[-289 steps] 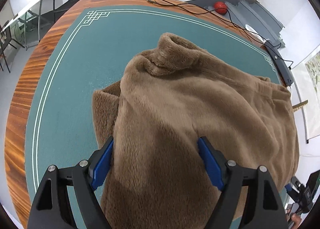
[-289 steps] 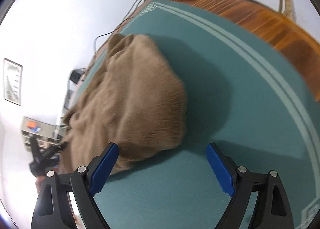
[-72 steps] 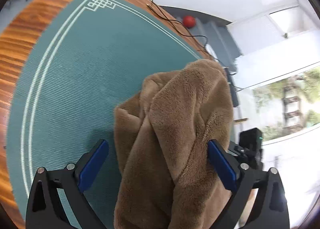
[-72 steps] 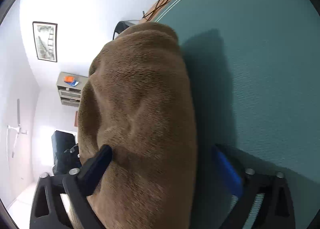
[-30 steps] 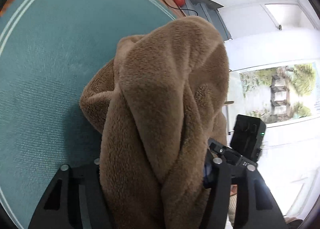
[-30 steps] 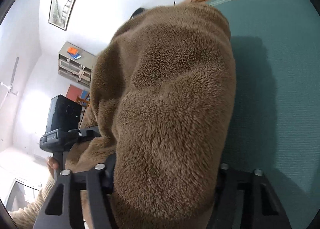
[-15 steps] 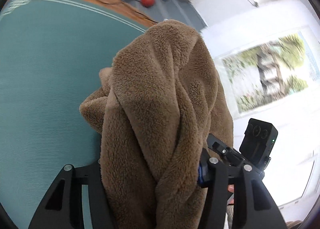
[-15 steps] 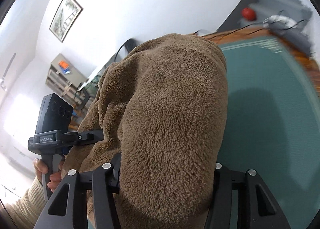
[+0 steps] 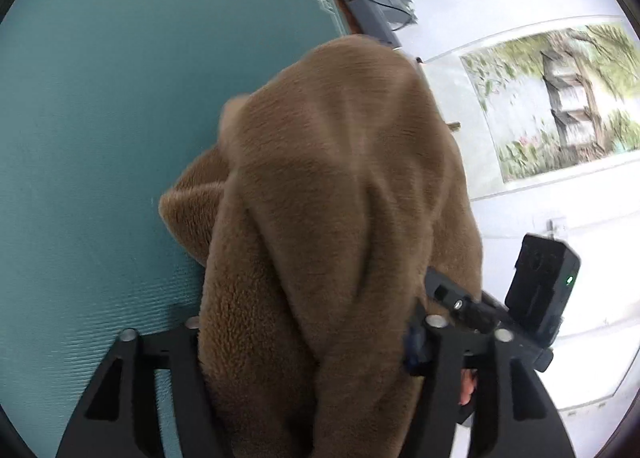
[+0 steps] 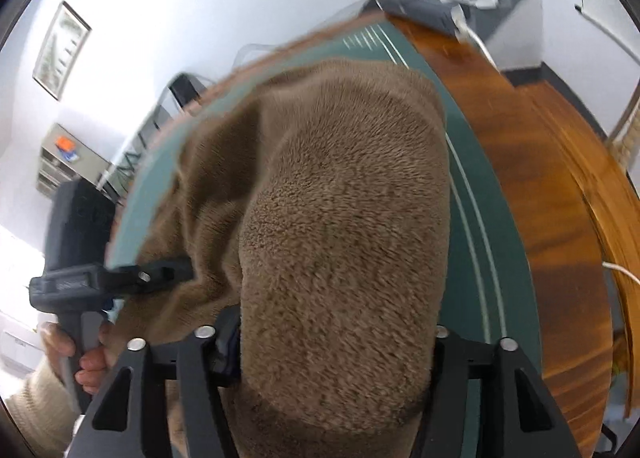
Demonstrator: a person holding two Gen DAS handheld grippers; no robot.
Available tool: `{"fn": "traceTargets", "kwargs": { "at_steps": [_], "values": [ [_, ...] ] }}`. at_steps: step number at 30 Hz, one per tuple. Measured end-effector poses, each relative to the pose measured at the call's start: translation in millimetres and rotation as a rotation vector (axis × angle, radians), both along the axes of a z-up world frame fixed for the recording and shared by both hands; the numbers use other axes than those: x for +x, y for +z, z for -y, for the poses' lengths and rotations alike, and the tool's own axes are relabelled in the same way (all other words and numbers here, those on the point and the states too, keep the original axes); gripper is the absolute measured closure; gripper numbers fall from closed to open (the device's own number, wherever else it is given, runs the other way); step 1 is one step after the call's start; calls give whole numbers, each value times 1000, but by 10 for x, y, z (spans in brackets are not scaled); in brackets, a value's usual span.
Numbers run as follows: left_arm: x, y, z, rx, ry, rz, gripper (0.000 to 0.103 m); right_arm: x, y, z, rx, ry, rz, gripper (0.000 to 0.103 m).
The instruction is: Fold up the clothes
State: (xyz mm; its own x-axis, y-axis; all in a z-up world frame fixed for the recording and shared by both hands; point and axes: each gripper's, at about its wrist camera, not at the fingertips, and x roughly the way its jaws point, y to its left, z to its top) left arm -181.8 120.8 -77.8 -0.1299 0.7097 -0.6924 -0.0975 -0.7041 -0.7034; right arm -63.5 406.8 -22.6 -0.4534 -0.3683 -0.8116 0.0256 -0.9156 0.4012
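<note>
Left hand-held gripper (image 9: 304, 342) and right hand-held gripper (image 10: 332, 342) jaws widening, still grasping brown fleece (image 9: 340, 198), pads buried

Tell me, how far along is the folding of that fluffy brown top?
Done: the brown fleece garment is gathered into a thick bundle, not spread flat. In hand: the left claw and right claw each have the bundle between their fingers over the green mat, and both sets of jaws have just been opening. Left: probably setting it down and tidying it. The fold's neatness is hidden.
</note>
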Motion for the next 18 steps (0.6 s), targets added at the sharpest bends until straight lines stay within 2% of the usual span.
{"fn": "traceTargets", "kwargs": {
  "at_steps": [2,4,6,10,13,15,16,17,18],
  "values": [
    [34,35,40,-34,27,2,17,-9,-43,-97,-8,-19,-11,24],
    [71,155,84,-88,38,-26,17,-26,14,-128,25,-18,-29,22],
    [156,375,129,-170,58,-80,17,11,132,-64,104,-16,-75,22],
    [504,927,145,-321,91,-288,16,262,416,80,292,-30,-215,22],
    [746,1179,59,-373,63,-408,16,633,619,223,302,1,-318,22],
    [892,1198,-16,-401,17,-453,16,845,609,392,317,57,-342,22],
    [966,1107,-142,-426,-7,-459,16,879,559,479,329,87,-340,22],
    [1047,991,-306,-457,-32,-463,16,802,479,600,331,111,-322,22],
    [850,1015,-679,-484,-45,-454,16,740,392,682,332,127,-300,22]
  ]
}}
